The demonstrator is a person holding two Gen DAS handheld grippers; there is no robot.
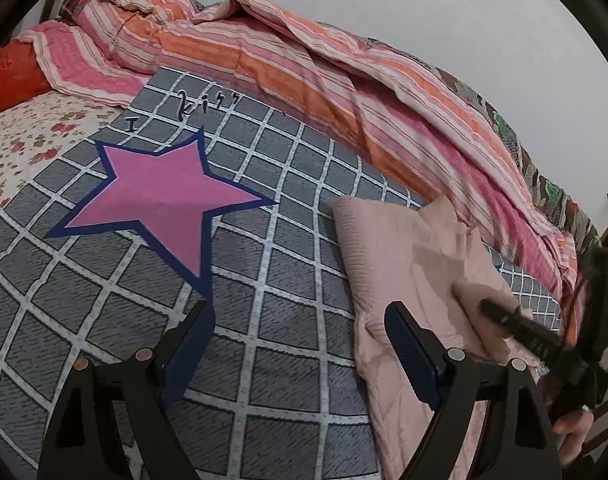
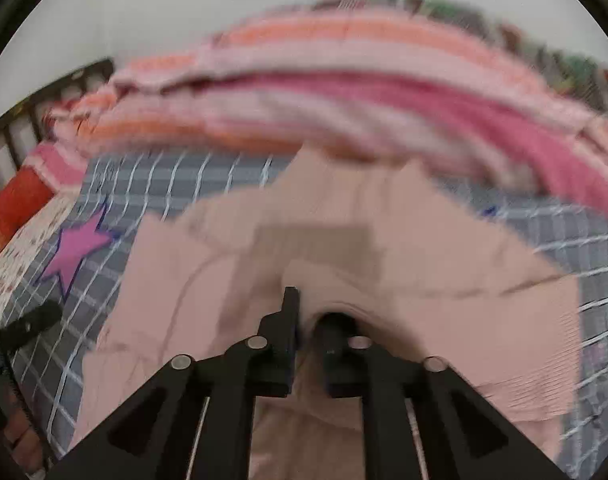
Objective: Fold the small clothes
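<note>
Garment: a pale pink, soft fabric garment with a ribbed band along one edge lies partly folded on the grey bedspread with a white grid, at the right of the left wrist view and in the middle of the right wrist view.
Bedspread: it carries a large pink star with a dark blue border and black lettering beyond it, well left of the garment.
Left gripper: the black two-finger left gripper hangs above the bedspread with its jaws wide apart and nothing between them; its right finger stands over the garment's near-left edge.
Right gripper: the black right gripper points down at the garment's near fold (this view is badly blurred). Its jaws stand a little apart, with pink cloth seen in the gap; I cannot tell whether the pads press on it.
Hand: part of a person's hand shows at the right edge behind that gripper.
Far side: a rumpled pink, orange and white striped quilt runs along the back of the bed.
Far left: a red pillow and a floral sheet.
</note>
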